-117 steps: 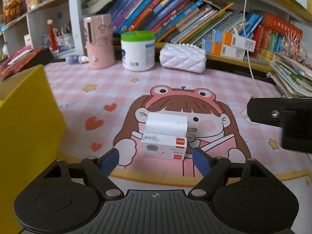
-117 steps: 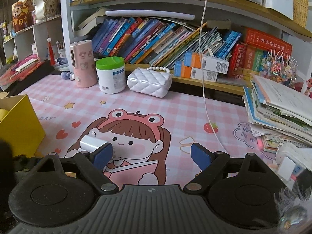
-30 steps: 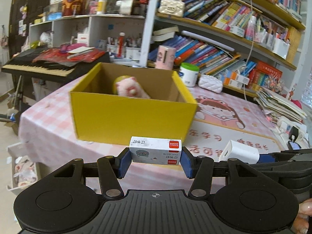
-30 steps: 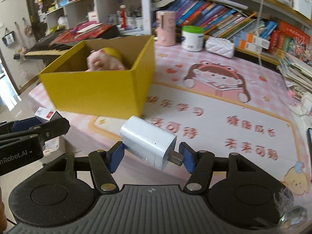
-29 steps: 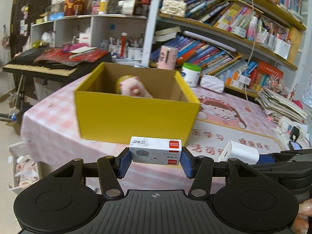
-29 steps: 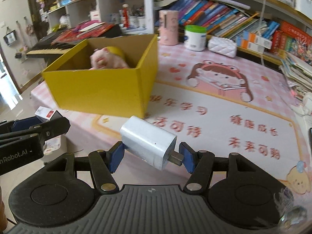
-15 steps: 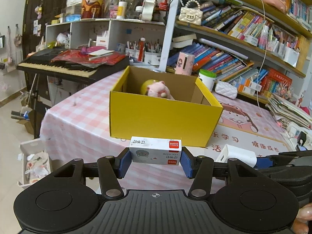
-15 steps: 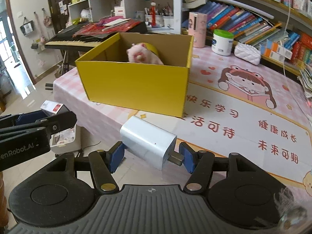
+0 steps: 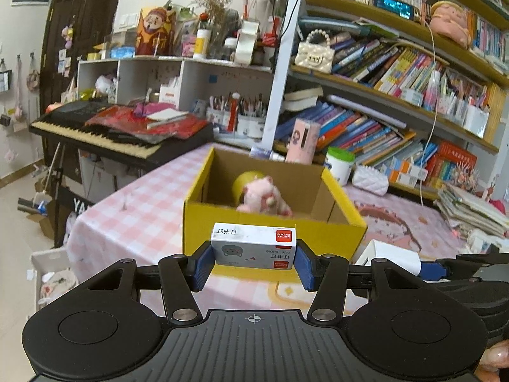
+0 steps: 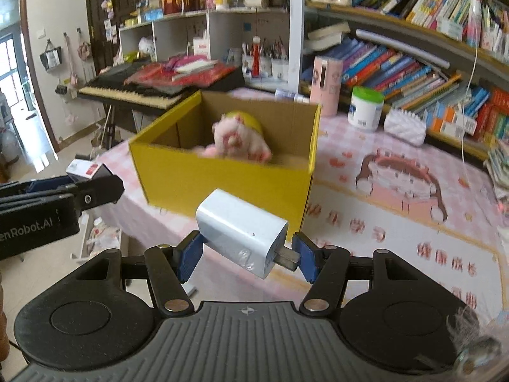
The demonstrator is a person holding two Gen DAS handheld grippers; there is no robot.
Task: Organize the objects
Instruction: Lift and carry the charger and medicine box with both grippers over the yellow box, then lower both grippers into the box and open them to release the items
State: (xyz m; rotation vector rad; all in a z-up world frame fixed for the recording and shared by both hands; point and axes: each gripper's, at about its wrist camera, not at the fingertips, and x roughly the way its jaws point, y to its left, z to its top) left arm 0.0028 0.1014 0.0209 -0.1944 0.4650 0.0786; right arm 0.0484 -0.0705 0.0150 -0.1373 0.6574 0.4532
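Small white staple box (image 9: 254, 247), red patch at one end, clamped lengthwise between the blue pads of the left gripper (image 9: 254, 262) and held in the air, off the near edge of the table (image 9: 149, 210). White charger plug (image 10: 241, 233), tilted, its metal prongs against the right-hand pad, pinched in the right gripper (image 10: 246, 254); it too hangs clear of the near edge. Both claws are thus closed on their loads, at a middling width.

Beyond both loads: open yellow cardboard box (image 9: 273, 232), standing near the table's near left corner on the pink checked cloth. Inside it, toward the far wall, a pink plush toy (image 9: 265, 199) (blurred in both views) rests against a yellow ball (image 9: 246, 183).

Each gripper appears in the other's view: the left, with its staple box, at the left border of the right wrist view; the right, with the plug, at the right border of the left wrist view.

Along the table's far edge: pink cylinder (image 10: 325, 86), green-lidded white tub (image 10: 365, 108), white quilted pouch (image 10: 404, 127). A cartoon girl print (image 10: 404, 175) covers the cloth right of the box. Behind: bookshelves (image 9: 397, 73); at left, a keyboard (image 9: 95, 137).
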